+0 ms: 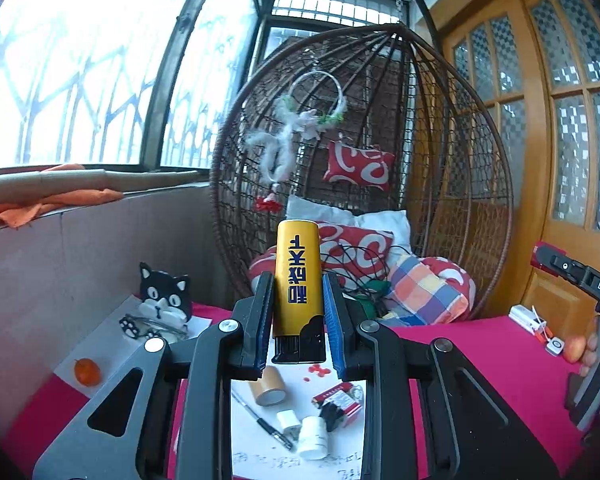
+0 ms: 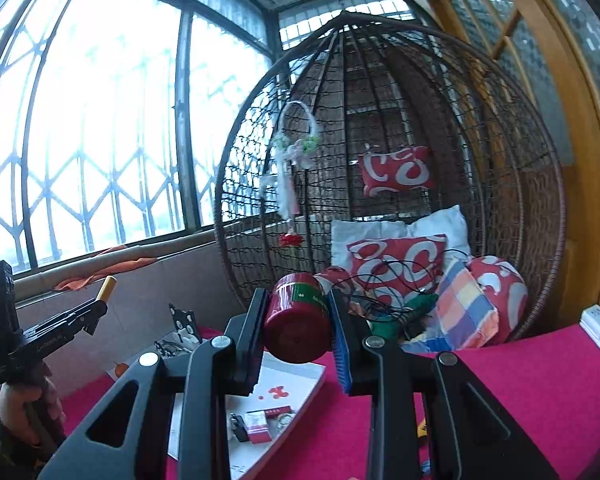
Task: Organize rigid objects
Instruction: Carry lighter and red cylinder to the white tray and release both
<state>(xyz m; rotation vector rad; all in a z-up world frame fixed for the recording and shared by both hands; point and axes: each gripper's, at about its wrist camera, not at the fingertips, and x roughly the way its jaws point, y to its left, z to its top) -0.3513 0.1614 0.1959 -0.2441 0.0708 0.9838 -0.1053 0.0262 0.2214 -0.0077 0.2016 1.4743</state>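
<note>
My left gripper (image 1: 298, 304) is shut on a yellow lighter (image 1: 298, 276) with blue characters, held upright above the white paper sheet (image 1: 340, 368). It also shows at the left of the right wrist view (image 2: 107, 286). My right gripper (image 2: 298, 320) is shut on a dark red can (image 2: 298, 320) with a green band, held tilted above the red cloth (image 2: 520, 384). On the paper lie a tape roll (image 1: 269, 388), a pen (image 1: 266, 426), two white caps (image 1: 312, 436) and a red box (image 1: 340, 398).
A wicker hanging chair (image 1: 440, 184) with cushions stands behind. A cat figure (image 1: 164, 300) and an orange fruit (image 1: 87, 372) sit at the left. A white device (image 1: 534, 322) and a peach-coloured fruit (image 1: 575, 349) lie at the right.
</note>
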